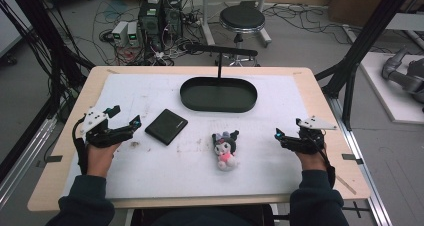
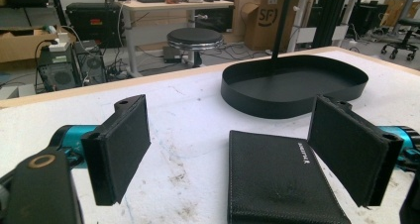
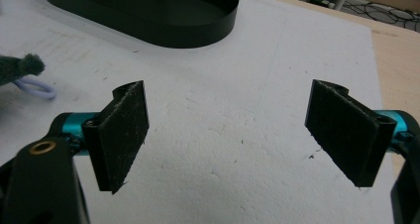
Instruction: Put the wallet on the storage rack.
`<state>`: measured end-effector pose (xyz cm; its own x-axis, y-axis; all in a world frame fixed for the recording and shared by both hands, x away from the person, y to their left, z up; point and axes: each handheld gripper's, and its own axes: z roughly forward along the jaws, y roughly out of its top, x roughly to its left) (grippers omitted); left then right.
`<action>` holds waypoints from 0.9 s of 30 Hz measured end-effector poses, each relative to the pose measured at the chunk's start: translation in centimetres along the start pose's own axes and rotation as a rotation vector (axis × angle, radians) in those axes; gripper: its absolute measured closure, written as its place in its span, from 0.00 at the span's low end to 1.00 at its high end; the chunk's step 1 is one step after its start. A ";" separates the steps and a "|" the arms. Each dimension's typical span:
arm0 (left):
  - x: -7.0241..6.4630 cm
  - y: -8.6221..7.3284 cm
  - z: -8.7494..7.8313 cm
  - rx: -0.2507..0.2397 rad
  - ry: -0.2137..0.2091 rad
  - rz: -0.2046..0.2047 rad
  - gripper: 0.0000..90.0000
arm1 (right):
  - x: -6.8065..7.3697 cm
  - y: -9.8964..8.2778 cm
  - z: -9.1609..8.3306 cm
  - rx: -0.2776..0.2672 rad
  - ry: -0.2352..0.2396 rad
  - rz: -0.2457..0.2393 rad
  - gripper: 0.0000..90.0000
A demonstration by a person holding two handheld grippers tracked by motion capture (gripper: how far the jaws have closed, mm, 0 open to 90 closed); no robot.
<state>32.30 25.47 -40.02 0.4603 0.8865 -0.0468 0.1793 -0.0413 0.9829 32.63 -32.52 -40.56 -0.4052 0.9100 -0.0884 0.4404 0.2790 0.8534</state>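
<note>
While both hands rest low at the near edge of the table, the count runs as follows.
Grippers: two. left gripper (image 1: 125, 117) at the left side, right gripper (image 1: 276, 134) at the right, well apart from each other.
Left gripper jaws: wide apart, nothing between the pads; wallet just ahead of them in the left gripper view.
Right gripper jaws: wide apart over bare white mat (image 3: 237, 135), nothing clamped.
Wallet: one, black wallet (image 1: 166, 126), flat on the mat, just right of the left gripper, between it and the tray.
Plush toy: one, small plush toy (image 1: 225, 149), lying near mid-table, left of the right gripper, apart from it.
Tray: one, black oval tray (image 1: 218, 104) at the far middle; inside looks bare, with a thin black post rising at its far rim.
Obstructions: none between either gripper and wallet or toy.
Surroundings: black stool (image 1: 242, 19) and tangled cables on the floor beyond the table.
</note>
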 end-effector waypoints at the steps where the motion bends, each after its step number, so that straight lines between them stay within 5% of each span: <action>1: 0.0 0.0 0.0 0.001 0.001 0.001 0.18 | 0.0 0.0 0.0 0.000 0.000 0.001 0.19; 16: -0.2 0.0 0.5 0.004 -0.001 0.000 0.18 | -0.3 -0.3 -0.2 -0.013 -0.009 0.030 0.19; 27: -0.3 0.1 0.2 -0.001 -0.016 0.016 0.19 | 0.7 0.4 -0.4 -0.035 0.003 0.010 0.19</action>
<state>32.37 25.05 -39.96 0.4771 0.8782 -0.0342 0.1714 -0.0548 0.9837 32.16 -31.88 -40.06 -0.4032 0.9117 -0.0784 0.4163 0.2590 0.8716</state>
